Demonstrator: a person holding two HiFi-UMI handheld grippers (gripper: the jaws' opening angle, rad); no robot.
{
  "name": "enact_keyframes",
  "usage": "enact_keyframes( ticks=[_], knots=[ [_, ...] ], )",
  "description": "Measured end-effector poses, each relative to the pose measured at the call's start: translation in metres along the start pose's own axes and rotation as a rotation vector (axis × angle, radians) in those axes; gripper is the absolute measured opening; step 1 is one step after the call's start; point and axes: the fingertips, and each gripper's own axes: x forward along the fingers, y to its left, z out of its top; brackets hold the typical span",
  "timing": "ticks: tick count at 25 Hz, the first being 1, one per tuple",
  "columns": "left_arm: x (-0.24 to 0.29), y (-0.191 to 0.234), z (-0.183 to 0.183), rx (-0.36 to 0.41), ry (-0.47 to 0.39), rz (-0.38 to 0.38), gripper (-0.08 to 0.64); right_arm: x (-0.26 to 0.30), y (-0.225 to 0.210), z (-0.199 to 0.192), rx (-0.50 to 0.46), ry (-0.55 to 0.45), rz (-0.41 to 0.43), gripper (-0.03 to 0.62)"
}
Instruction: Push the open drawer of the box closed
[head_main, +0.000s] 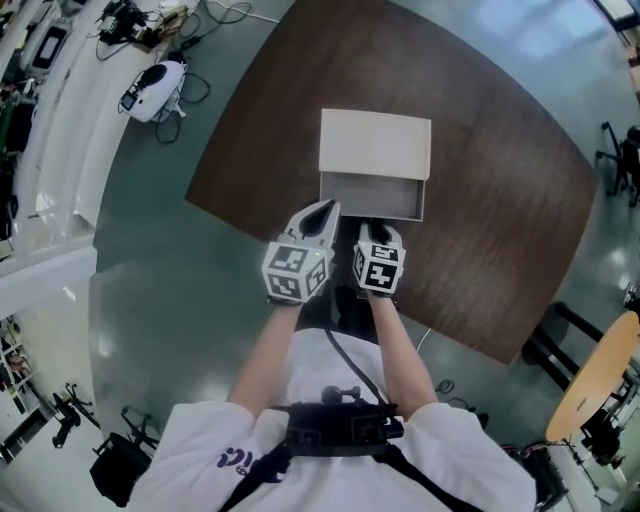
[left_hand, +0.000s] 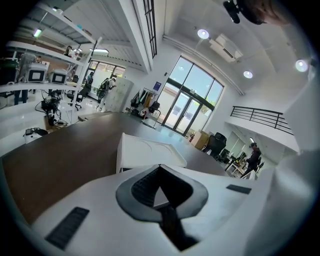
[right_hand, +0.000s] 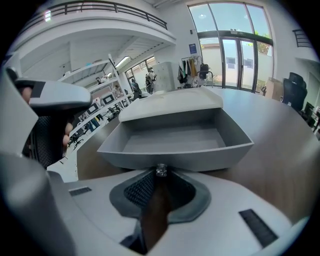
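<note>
Nearest: a person's white shirt (head_main: 200, 460) and black harness (head_main: 345, 432). Both forearms are stretched forward to the near edge of the counter (head_main: 490, 210).

Left hand-held gripper (head_main: 324, 208) — jaws are pressed together at the tips, as read in the left gripper view (left_hand: 160, 166). In the head view its tip is seen at the front left corner of the drawer (head_main: 372, 196). Contact there cannot be judged.

Right hand-held gripper (head_main: 375, 228) — held just beside the left one and pointed down at the middle of the drawer front. In the right gripper view the tips are seen pinching the small knob (right_hand: 161, 170) on the drawer's front wall, one pad on each side. A strip of brown counter is seen through the slot behind the tips.

Drawer: grey, pulled well out of the box (head_main: 375, 142) toward the person. Its inside is fully exposed in the right gripper view.

Box: pale and flat-topped, standing on the dark brown counter close to the near edge. The drawer opening is turned toward the person.

Farther: grey-green floor (head_main: 150, 260) is seen around the counter. A white bench (head_main: 60, 120) with cables runs along the left, and a round wooden table (head_main: 600, 385) is seen at lower right.
</note>
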Motion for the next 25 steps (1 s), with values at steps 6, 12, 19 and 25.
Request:
enact_keyframes(
  ticks=[6, 12, 19, 25],
  knots=[
    [0.02, 0.014, 0.011, -0.005, 0.009, 0.008, 0.009, 0.013, -0.007, 0.02, 0.017, 0.01, 0.013, 0.072],
    [0.042, 0.028, 0.026, -0.006, 0.016, 0.01, 0.008, 0.032, -0.012, 0.048, 0.026, 0.003, 0.003, 0.072],
    [0.057, 0.047, 0.036, -0.015, 0.036, 0.016, 0.008, 0.055, -0.016, 0.081, 0.038, -0.001, -0.003, 0.072],
    [0.068, 0.054, 0.041, -0.019, 0.043, 0.017, 0.009, 0.058, -0.017, 0.082, 0.026, 0.006, 0.0, 0.072]
  ],
)
